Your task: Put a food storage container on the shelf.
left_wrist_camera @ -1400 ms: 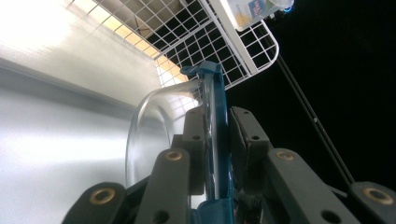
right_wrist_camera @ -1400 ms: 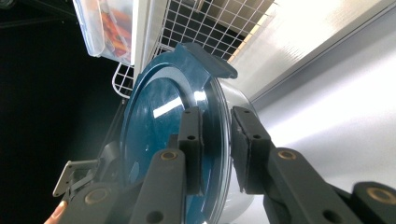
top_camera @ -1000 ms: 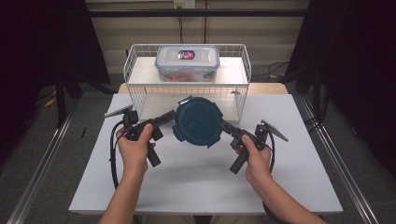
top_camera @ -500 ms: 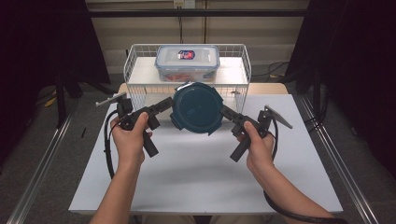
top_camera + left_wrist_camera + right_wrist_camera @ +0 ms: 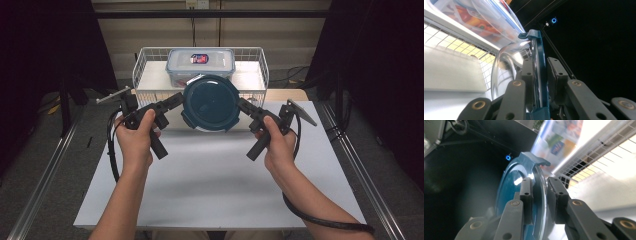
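— What sits between the right gripper (image 5: 539,200)'s black jaws?

— The rim of a dark teal round lid (image 5: 511,192), seen edge-on; both pads press against it from either side, and a latch tab sticks out at its top.

— And to the right of it?

— A white wire basket (image 5: 596,162) with a blurred clear container (image 5: 560,140) above it. Left of the lid all is dark, with a small blue ring light (image 5: 508,157).

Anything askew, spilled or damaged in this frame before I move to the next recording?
Nothing stands out. The round container with the teal lid is held level between the left gripper and the right gripper, each clamped on its rim. The rectangular lidded box sits squarely in the wire basket. No spill shows on the table.
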The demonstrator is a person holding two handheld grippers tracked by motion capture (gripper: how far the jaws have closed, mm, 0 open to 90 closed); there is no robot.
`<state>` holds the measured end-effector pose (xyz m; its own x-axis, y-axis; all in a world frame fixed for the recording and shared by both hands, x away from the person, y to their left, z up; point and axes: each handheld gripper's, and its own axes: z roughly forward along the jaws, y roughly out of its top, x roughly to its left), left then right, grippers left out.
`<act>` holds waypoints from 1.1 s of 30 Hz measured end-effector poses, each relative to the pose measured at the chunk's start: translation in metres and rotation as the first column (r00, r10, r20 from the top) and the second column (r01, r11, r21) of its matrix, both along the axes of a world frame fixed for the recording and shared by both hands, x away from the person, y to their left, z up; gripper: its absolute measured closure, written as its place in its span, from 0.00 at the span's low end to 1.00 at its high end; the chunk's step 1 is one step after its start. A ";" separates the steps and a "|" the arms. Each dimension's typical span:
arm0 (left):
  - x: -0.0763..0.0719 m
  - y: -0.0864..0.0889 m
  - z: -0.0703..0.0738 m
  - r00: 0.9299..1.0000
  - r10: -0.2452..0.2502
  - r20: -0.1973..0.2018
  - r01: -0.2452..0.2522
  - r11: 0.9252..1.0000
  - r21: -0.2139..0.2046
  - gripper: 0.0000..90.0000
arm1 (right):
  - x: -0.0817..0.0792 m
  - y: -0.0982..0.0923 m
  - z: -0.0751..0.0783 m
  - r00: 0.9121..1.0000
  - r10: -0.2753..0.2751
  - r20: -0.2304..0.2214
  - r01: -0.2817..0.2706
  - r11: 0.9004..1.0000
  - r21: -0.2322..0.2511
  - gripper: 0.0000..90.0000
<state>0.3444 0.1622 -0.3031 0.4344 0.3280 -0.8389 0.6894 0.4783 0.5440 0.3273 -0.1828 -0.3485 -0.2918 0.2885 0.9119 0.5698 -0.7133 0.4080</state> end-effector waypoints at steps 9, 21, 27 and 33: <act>0.009 -0.003 0.007 1.000 -0.007 0.004 0.007 1.000 -0.021 0.86 | 0.009 -0.003 0.016 1.000 -0.024 0.016 0.024 1.000 0.004 0.84; 0.026 -0.004 0.029 1.000 0.015 0.008 -0.015 0.999 -0.046 0.86 | 0.031 0.001 0.039 0.998 -0.054 0.017 0.054 0.998 0.025 0.84; 0.038 -0.005 0.039 1.000 0.012 0.012 -0.011 0.999 -0.049 0.86 | 0.042 0.001 0.047 0.998 -0.065 0.018 0.064 0.997 0.033 0.84; 0.051 -0.004 0.048 1.000 0.020 0.014 -0.020 0.998 -0.063 0.86 | 0.055 0.003 0.058 0.997 -0.076 0.025 0.075 0.997 0.034 0.84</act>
<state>0.3952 0.1582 -0.2547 0.4410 0.2839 -0.8515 0.6714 0.5252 0.5228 0.3822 -0.1798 -0.2900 -0.2942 0.2809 0.9135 0.5033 -0.7670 0.3980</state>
